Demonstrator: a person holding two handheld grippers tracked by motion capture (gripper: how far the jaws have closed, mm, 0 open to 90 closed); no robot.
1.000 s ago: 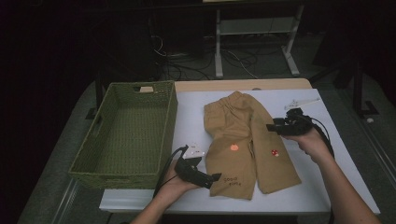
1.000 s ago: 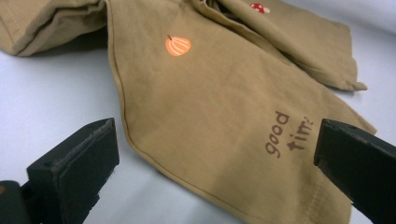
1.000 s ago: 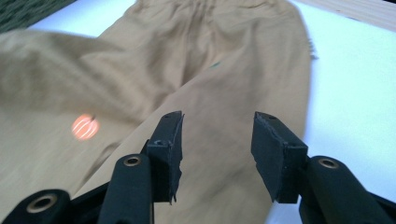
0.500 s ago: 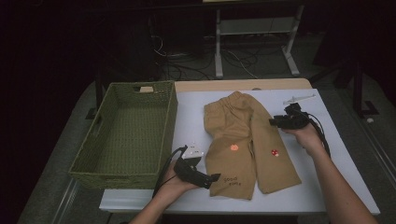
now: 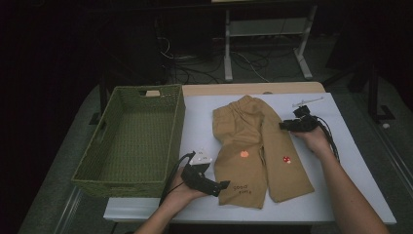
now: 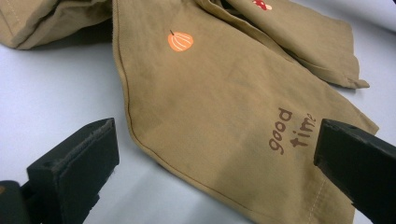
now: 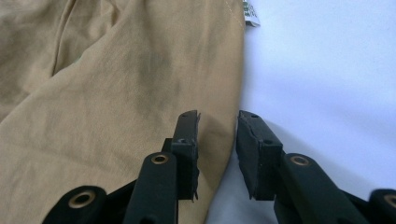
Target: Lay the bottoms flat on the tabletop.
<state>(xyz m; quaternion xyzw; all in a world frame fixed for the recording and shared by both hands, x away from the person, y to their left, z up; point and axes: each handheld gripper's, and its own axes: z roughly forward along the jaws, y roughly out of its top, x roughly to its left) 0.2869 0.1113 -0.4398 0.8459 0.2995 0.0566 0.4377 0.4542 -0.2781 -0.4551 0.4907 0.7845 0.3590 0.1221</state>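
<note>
Tan trousers (image 5: 258, 146) lie flat on the white table (image 5: 341, 190), with an orange pumpkin print (image 5: 244, 154) on one leg and a red mushroom print (image 5: 286, 159) on the other. My left gripper (image 5: 219, 187) rests at the near left hem, open wide. In the left gripper view its jaws (image 6: 215, 172) stand either side of the hem with the "good time" lettering (image 6: 289, 130). My right gripper (image 5: 285, 125) is low at the trousers' right edge. Its jaws (image 7: 217, 121) have just been closing and now stand narrow, with the fabric's edge (image 7: 116, 93) between them and a gap still showing.
A green woven basket (image 5: 178, 117) stands on the table's left side, beside the trousers. A small white stick-like object (image 5: 308, 101) lies at the far right corner. Cables and metal stand legs (image 5: 229, 44) are on the dark floor beyond the table.
The right hand has moved a little farther up the table and sunk to the trousers' right edge. The left hand has kept still.
</note>
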